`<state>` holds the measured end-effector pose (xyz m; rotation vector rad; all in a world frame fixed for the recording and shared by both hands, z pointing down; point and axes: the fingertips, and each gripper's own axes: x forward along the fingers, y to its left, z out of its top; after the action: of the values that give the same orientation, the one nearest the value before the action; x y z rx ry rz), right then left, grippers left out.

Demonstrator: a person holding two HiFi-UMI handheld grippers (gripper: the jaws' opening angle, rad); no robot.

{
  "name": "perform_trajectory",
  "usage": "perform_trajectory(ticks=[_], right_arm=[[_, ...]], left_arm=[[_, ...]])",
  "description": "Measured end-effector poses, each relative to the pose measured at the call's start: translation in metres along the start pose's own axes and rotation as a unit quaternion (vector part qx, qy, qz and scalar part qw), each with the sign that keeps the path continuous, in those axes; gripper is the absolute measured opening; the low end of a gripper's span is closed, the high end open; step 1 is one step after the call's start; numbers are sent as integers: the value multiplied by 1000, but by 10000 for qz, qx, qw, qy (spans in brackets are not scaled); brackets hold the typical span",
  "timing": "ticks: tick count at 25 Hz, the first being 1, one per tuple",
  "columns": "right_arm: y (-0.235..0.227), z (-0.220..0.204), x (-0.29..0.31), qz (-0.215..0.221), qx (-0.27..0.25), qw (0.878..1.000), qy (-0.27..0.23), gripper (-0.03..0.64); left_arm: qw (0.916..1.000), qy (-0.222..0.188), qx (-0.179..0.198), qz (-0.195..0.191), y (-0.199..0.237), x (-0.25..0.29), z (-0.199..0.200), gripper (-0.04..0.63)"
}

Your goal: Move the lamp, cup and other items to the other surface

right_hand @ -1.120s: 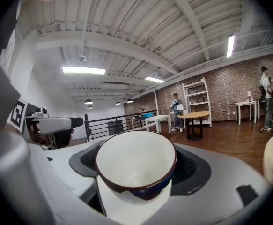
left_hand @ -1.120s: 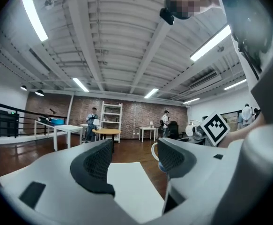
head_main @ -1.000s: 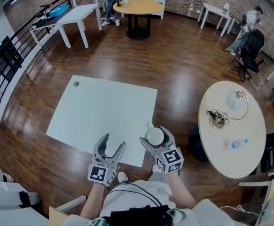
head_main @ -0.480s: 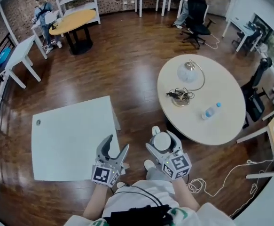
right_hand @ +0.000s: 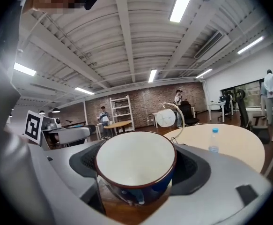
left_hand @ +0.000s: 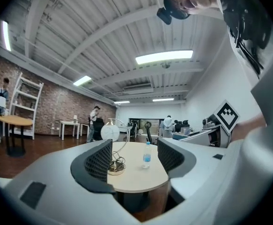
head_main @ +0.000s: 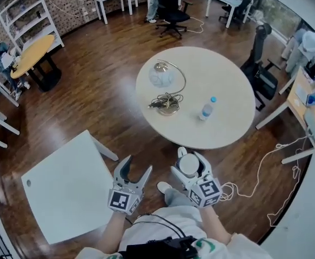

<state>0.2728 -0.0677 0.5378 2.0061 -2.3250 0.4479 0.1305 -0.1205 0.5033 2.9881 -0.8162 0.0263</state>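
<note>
Gripping a blue, white-lined cup [right_hand: 136, 165] between wide-set jaws of the right gripper [head_main: 189, 156]; holding the left gripper [head_main: 137, 166] open, empty.

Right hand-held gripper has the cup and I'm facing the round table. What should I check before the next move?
1. Cup held by the right hand-held gripper: ok, jaws against its sides.
2. Cup empty: ok, only its white inside shows.
3. Left hand-held gripper free: ok, jaws apart, nothing between them.
4. Bare spot on the round table: ok, the near edge is bare; the lamp, its coiled cord and the bottle sit further in.
5. Floor ahead clear: ok, but a floor cable lies close on the right.
</note>
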Motion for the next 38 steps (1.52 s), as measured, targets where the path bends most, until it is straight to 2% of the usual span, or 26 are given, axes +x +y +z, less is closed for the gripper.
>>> perform_trajectory(ticks=[6,15,19,22,26,30,34,38], right_arm=[[-67,-14,-19,-705,128,9974,37,433],[-163,-48,-14,-1303,104,9913,168,433],[-198,-67,3,-1426,87,9892,328,433],[-220,-83,25,-1408,99,9890,438,433],[-255,-115,55,-1463,93,9874,591,433],[-278,-138,89,-1414,-63,9870,764,433],[-298,-159,118,-1376,-223,9865,857,433],[-315,-170,138,-1387,-144,9867,840,433]], left_arm=[[9985,36,98,-534,-28,59,-14,301],[9963,99,-38,-858,-54,130,-31,301],[9954,149,-130,-936,-59,153,-38,301],[9942,241,-362,-979,-67,171,-32,301],[9946,334,-267,-946,-65,184,-44,301],[9949,399,-345,-863,-62,193,-44,301],[9958,478,-170,-756,-52,194,-64,301],[9962,536,-50,-682,-44,194,-75,301]])
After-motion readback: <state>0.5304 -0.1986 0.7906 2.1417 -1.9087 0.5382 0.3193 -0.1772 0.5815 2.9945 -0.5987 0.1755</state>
